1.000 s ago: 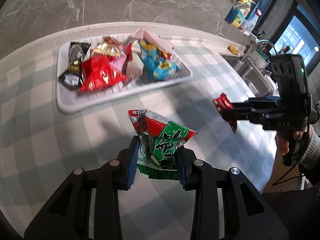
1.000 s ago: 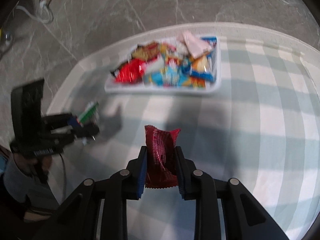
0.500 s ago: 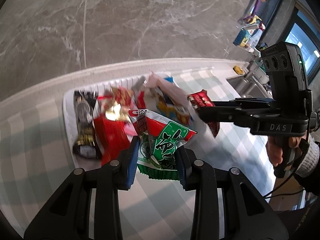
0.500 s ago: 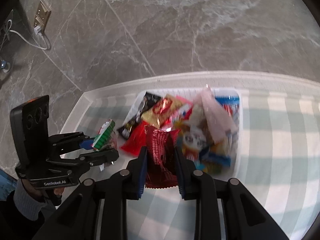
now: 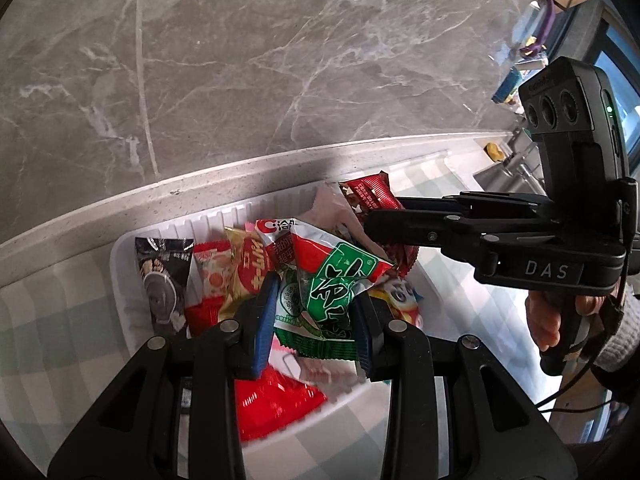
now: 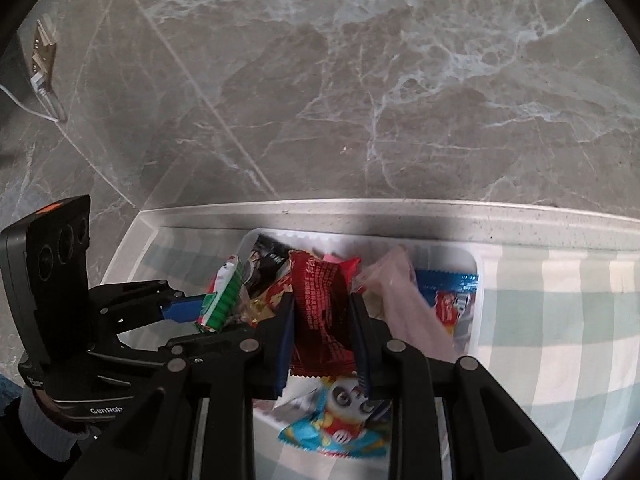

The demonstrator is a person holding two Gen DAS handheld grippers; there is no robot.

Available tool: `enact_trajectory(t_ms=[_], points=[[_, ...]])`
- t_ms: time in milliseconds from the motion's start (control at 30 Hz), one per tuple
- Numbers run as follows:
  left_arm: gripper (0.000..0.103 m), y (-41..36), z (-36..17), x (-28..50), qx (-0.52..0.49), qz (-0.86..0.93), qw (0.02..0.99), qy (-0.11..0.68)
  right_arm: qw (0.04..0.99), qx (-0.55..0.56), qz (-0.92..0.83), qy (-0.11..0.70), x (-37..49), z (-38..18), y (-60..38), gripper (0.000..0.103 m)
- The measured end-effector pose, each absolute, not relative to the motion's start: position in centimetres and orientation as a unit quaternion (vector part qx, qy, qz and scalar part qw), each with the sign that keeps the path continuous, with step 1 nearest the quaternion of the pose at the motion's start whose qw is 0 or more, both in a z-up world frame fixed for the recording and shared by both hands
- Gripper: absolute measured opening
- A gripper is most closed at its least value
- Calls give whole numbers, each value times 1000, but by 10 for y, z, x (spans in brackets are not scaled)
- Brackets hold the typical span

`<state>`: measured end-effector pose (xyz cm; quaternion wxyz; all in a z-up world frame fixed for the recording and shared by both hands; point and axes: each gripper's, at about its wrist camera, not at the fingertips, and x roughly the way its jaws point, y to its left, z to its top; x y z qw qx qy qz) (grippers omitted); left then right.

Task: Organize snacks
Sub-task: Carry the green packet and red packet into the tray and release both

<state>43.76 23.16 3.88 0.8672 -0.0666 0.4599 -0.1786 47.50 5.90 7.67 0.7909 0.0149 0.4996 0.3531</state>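
Observation:
My left gripper [image 5: 314, 322] is shut on a green and red snack packet [image 5: 324, 292] and holds it over the white tray [image 5: 120, 280], which holds several snack packets. My right gripper [image 6: 322, 330] is shut on a dark red snack packet [image 6: 320, 308] and holds it over the same tray [image 6: 476, 268]. The right gripper also shows in the left wrist view [image 5: 374, 218], coming in from the right with the red packet [image 5: 366, 194]. The left gripper shows in the right wrist view [image 6: 192, 312] with the green packet [image 6: 222, 300].
The tray sits on a pale green checked cloth [image 6: 560, 320] near the counter's back edge, against a grey marble wall [image 6: 320, 100]. A sink [image 5: 504, 168] lies to the right. A wall socket with a cable [image 6: 40, 56] is at the left.
Both grippers have moved forward with their packets, from over the cloth to over the tray. They have drawn closer together. Both stay shut.

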Motion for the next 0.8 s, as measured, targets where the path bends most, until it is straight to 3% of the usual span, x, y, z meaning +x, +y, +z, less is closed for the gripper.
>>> enact_trajectory(t_ms=[667, 800], points=[[32, 224, 11, 464, -55, -162, 866, 469, 783, 7, 347, 517, 493, 47, 69, 29], [39, 224, 10, 464, -56, -159, 868, 466, 783, 1, 346, 517, 493, 45, 71, 32]])
